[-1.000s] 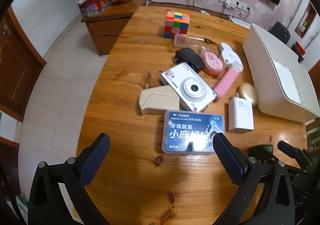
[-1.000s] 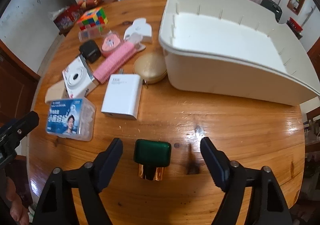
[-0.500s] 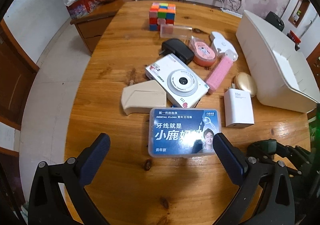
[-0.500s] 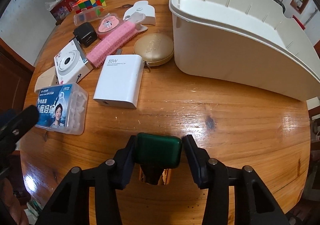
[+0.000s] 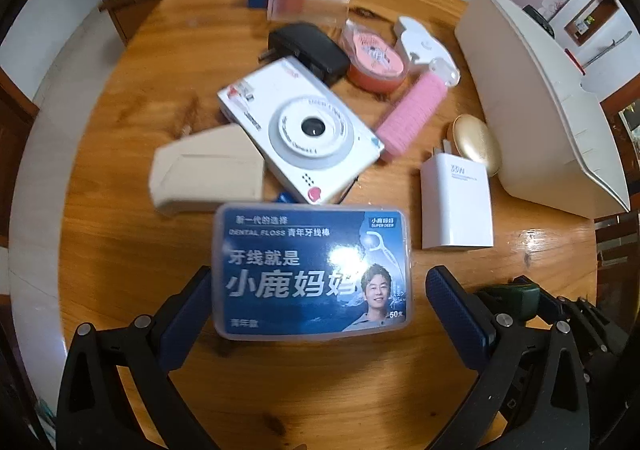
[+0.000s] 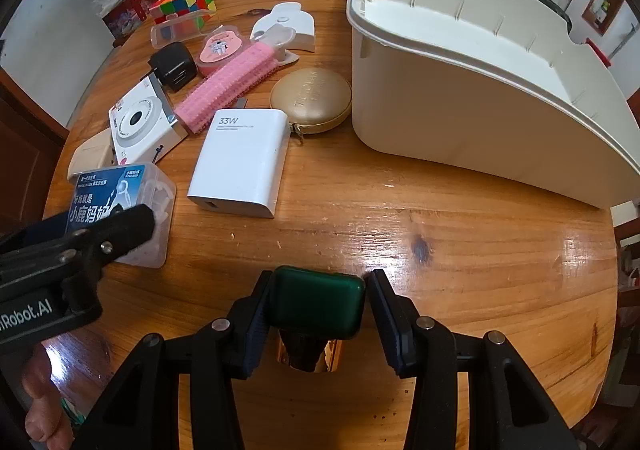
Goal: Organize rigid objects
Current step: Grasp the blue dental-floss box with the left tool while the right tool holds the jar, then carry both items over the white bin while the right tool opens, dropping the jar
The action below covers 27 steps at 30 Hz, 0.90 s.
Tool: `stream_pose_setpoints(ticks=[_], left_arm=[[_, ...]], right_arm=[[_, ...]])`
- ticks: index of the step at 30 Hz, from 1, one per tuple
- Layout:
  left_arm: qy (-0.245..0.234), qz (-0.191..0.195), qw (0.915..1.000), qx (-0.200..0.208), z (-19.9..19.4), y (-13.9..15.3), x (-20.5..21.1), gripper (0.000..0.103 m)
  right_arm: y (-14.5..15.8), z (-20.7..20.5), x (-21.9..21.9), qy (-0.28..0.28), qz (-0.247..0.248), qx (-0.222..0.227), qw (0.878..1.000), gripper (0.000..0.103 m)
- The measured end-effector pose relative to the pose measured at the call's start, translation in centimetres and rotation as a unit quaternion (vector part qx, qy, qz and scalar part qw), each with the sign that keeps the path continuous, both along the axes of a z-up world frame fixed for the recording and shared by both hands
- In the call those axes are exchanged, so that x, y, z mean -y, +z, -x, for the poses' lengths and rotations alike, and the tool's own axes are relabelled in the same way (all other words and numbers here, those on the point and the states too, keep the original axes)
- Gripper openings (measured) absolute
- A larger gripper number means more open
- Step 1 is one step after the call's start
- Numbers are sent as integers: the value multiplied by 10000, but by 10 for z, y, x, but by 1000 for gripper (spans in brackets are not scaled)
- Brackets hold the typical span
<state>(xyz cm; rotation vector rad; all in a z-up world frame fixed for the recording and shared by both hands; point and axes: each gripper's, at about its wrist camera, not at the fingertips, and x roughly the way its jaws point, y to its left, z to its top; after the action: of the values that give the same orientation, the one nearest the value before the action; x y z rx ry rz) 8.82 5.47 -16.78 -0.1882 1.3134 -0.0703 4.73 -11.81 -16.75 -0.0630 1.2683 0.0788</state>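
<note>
right gripper (image 6: 318, 306) closed on green case (image 6: 318, 300) (left gripper (image 5: 318, 302) lower).

Green-capped bottle (image 6: 318, 300) upright on table, floss box (image 5: 312, 270) flat — label up

Right tool (image 6: 318, 312) closed onto green case (image 6: 318, 300); left tool (image 5: 316, 302) dropped astride floss box (image 5: 312, 270).

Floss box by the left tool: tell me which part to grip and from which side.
Grip the floss box across its two short end walls, coming straight down from above. It lies flat, label up, and the open left tool already straddles those ends; camera and beige case crowd its far side.
</note>
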Motion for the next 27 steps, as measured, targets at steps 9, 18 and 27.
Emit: stream_pose_setpoints(ticks=[9,18,27], left_arm=[[88,-261,9996,-10,-1,-3,-5,98],[15,-374,9993,6,3,0,3,95],[-150,-660,9956,651,27,42,20,95]], right_arm=[[-1,-4,-3,50,-1,32,10000,42],[1,1,-1,70,-72,24,9999,42],[22,12,-1,122,-109,349,9993,42]])
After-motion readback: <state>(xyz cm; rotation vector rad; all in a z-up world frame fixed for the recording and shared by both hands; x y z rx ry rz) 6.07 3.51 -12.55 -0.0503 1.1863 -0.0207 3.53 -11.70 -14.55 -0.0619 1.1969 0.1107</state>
